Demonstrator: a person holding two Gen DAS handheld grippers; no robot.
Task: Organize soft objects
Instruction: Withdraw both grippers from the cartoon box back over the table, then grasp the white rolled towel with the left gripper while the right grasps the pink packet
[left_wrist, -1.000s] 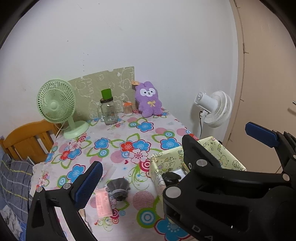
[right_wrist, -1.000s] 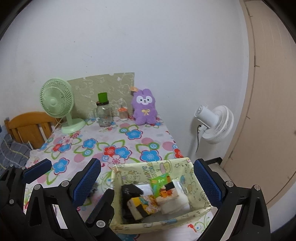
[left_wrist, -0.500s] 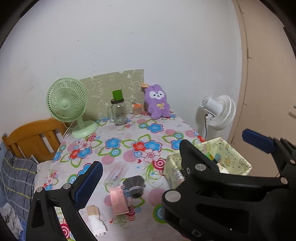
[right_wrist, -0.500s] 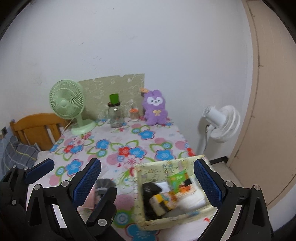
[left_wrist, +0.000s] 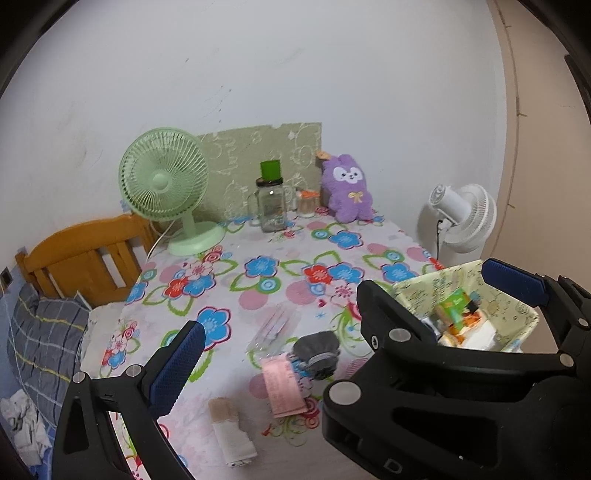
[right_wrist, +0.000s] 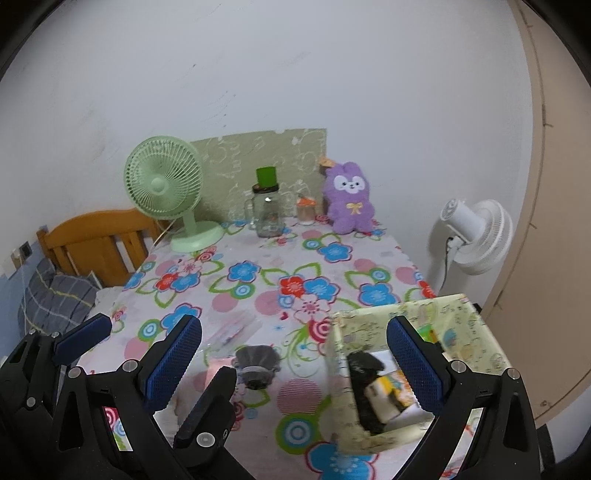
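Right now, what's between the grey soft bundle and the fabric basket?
Nothing but bare floral tablecloth in the right wrist view between the grey bundle and basket; the left wrist view hides it.

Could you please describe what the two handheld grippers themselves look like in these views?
Both the left gripper and right gripper are matte black plastic clamps with angular, cut-out arms and round silver rivets. Their fingers carry textured blue rubber pads. White embossed letters mark one body. No cables or sleeves show.
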